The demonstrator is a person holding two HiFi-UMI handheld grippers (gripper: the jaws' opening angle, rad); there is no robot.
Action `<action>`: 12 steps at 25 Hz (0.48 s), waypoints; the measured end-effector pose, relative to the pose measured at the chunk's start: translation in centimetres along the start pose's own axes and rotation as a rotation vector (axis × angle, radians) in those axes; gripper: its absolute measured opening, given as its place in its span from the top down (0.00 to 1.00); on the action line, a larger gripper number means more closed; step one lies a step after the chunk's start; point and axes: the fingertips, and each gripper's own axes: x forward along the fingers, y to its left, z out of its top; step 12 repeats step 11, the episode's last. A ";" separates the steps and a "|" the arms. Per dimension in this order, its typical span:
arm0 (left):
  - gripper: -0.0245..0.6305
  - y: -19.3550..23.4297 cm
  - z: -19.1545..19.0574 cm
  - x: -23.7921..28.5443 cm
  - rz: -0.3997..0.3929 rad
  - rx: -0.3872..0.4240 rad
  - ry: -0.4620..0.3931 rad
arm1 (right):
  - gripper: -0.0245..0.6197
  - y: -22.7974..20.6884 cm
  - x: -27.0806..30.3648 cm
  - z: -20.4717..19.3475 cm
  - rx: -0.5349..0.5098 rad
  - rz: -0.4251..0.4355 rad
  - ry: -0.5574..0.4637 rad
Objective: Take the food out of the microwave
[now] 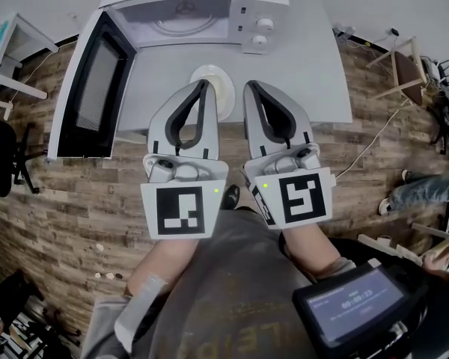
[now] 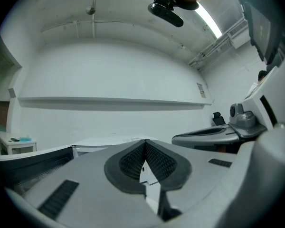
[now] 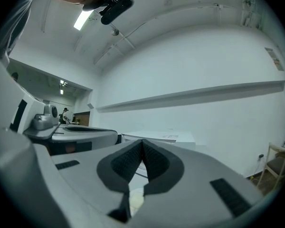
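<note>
Food dish (image 1: 221,88) partly hidden by left gripper (image 1: 206,84), right gripper (image 1: 248,87) beside, both closed, empty, microwave (image 1: 187,15) cropped

A white table (image 1: 314,66) stands on wood-plank floor (image 1: 75,208), a black office chair (image 1: 1,159) to its left, a wooden chair (image 1: 405,67) and a loose cable (image 1: 374,139) to its right

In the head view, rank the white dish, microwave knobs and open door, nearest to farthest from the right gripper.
1. The white dish, just left of the tips of the right gripper.
2. The knobs, straight ahead.
3. The open door, far left.
</note>
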 end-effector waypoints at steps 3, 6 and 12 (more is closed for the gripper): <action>0.95 0.1 0.1 0.0 -0.006 0.007 0.000 | 0.95 0.2 0.3 0.2 0.002 0.002 -0.003; 0.95 0.4 0.0 0.0 -0.002 0.004 0.005 | 0.95 0.3 0.4 0.2 0.006 0.003 -0.007; 0.95 0.8 -0.1 -0.2 0.009 0.003 0.013 | 0.95 0.7 0.5 0.2 0.009 0.007 -0.009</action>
